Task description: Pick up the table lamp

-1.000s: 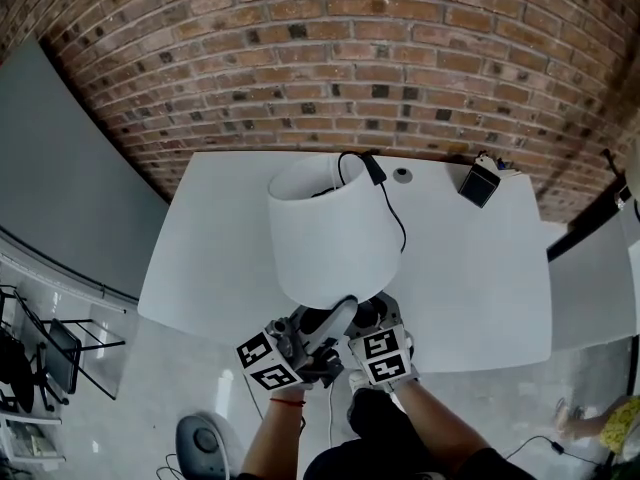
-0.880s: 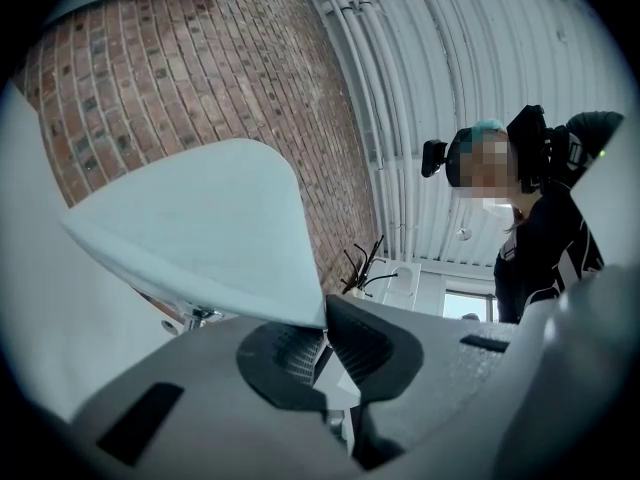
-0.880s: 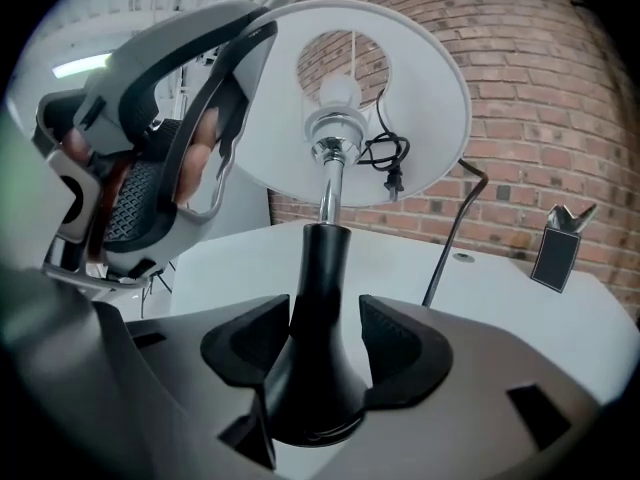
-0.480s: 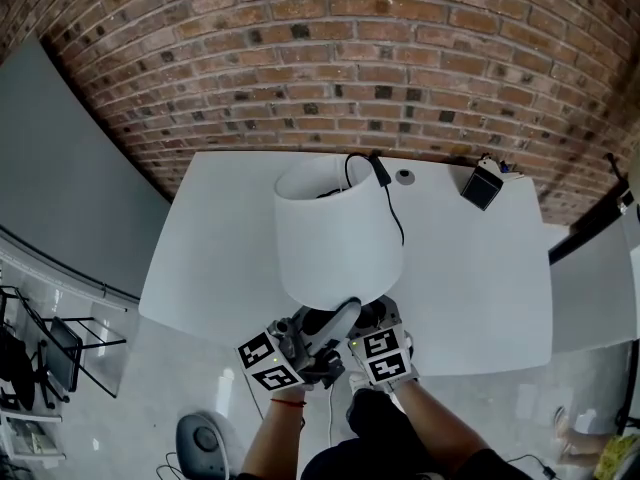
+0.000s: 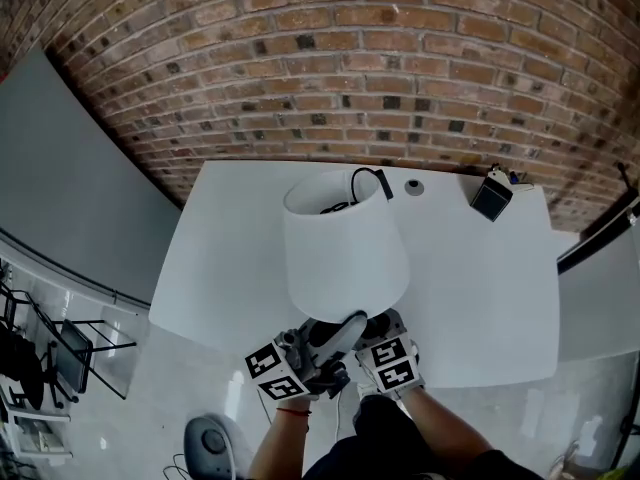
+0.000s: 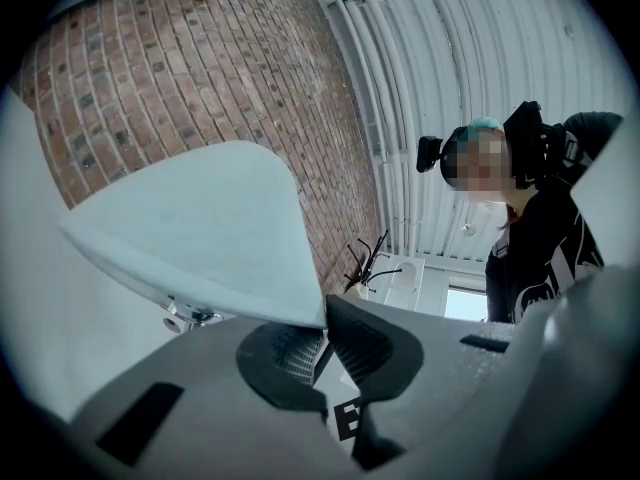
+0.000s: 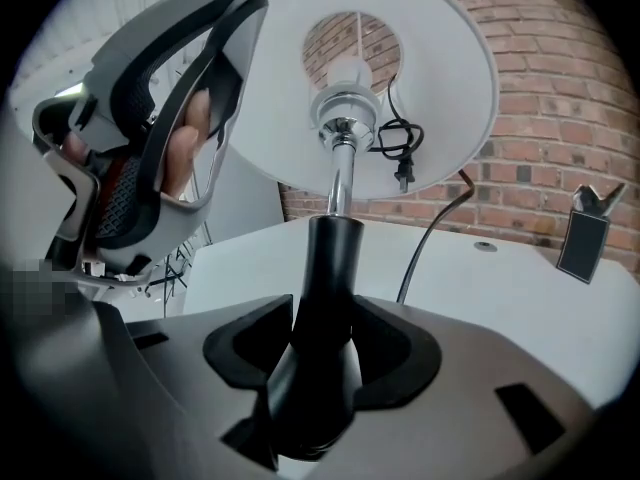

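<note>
The table lamp has a white shade (image 5: 345, 243), a chrome neck and a black stem (image 7: 325, 288). It is held tilted over the near edge of the white table (image 5: 480, 278). My left gripper (image 5: 335, 333) is shut on the shade's lower rim (image 6: 200, 228), which runs in between its pads (image 6: 290, 353). My right gripper (image 7: 322, 353) has the black stem between its jaws, which are closing, and both pads touch the stem. The lamp's black cord and plug (image 7: 400, 163) hang by the shade's top opening.
A small black box (image 5: 491, 200) stands at the table's far right corner, with a small round fitting (image 5: 414, 186) beside it. A brick wall runs behind the table. A person's arms reach in from below. Floor and a metal rack (image 5: 60, 358) lie to the left.
The lamp has shifted slightly right and stands more upright. Its cord no longer trails across the table beside the shade. Both grippers keep their places on the lamp.
</note>
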Available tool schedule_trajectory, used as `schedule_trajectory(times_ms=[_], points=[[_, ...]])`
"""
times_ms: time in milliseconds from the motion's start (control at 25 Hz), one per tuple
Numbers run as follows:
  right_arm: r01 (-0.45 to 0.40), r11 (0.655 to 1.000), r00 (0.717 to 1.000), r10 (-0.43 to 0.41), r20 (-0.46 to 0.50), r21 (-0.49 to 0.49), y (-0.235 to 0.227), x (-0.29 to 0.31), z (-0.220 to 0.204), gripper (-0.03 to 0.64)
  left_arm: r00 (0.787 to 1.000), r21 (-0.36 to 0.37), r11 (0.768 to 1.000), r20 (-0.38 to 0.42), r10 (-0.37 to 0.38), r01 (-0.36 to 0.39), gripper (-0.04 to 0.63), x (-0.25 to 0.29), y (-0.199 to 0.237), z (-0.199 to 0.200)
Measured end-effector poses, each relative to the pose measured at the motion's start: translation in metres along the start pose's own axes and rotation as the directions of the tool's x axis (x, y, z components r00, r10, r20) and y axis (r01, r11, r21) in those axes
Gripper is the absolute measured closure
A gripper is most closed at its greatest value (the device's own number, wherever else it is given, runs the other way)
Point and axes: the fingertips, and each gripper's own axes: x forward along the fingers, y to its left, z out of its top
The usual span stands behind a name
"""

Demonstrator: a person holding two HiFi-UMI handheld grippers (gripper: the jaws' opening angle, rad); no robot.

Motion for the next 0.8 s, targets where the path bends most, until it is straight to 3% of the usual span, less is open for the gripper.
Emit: schedule_trajectory(times_ms=[400, 800], points=[[0.009, 1.000, 0.999, -0.009, 0.031, 0.003, -0.003, 0.000, 0.012, 0.439, 1.000, 0.007, 1.000, -0.023, 0.004, -0.004, 0.580, 0.006, -0.004, 0.005], [0.028, 0.999, 0.992, -0.024, 0.123, -0.031, 0.004, -0.012, 0.070, 0.439, 0.999, 0.090, 0.995, -0.033, -0.038, 0.041, 0.579, 0.018, -0.031, 0.049]])
